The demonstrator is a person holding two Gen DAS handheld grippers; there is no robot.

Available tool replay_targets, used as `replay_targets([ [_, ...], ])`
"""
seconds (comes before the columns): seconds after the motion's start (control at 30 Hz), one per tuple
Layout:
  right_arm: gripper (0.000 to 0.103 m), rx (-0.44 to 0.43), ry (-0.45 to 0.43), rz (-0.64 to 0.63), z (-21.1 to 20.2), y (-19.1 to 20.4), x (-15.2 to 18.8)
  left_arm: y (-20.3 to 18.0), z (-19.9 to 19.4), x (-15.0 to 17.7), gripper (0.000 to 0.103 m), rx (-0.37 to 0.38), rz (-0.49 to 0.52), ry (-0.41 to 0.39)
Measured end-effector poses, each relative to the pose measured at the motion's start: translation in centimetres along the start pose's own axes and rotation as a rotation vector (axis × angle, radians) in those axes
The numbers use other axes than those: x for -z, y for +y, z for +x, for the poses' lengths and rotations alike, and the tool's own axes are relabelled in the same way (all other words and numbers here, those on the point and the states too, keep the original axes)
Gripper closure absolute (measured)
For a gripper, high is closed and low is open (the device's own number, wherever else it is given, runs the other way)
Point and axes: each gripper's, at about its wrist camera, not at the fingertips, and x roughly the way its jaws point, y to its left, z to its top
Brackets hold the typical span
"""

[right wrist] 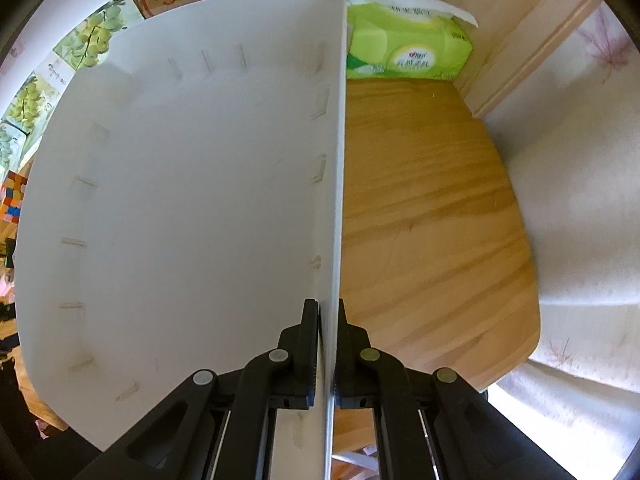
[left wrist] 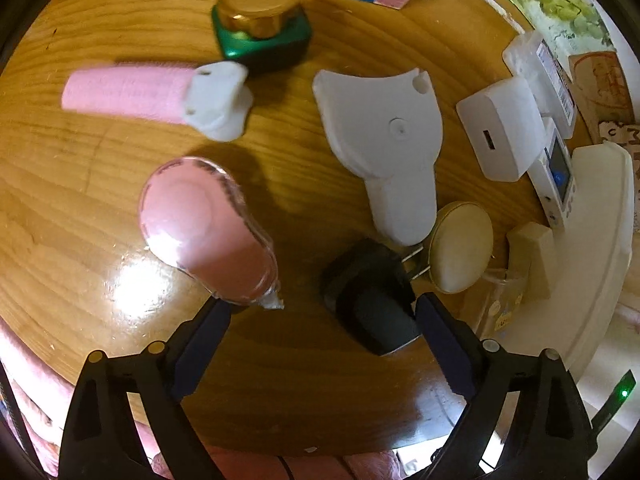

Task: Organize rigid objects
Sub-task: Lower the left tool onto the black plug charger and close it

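Right gripper point(right wrist: 329, 312) is clamped on the wall of the big white plastic bin point(right wrist: 180, 200), whose inside looks empty, so sorting seems hardly begun. Left gripper point(left wrist: 322, 312) stands wide apart; ahead of it lie the white plastic part point(left wrist: 384, 136), pink oval case point(left wrist: 204, 228) and black charger plug point(left wrist: 370, 300).

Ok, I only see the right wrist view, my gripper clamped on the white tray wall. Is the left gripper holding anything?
Observer: No, the left gripper is open and empty above the wooden table.
Operator: What's closest to it?
Observer: A black plug adapter, lying by its right finger, prongs pointing away.
Operator: Anything else nearby?
Observer: A pink clear-cased object, just ahead of its left finger.
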Motion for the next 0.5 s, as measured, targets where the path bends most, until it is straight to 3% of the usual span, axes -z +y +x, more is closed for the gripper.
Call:
replay_targets([
  [0.27,0.097,-0.007,0.017,0.030,1.1,-1.3,-0.2,-3.0,1.2,-2.5,0.015,-0.068,-0.002,0.033],
  [0.5,0.097,-0.015,0.006,0.025,-0.5,-1.1,0.4,-4.4,0.6,-3.3,0.040,-0.076,-0.009,0.027],
])
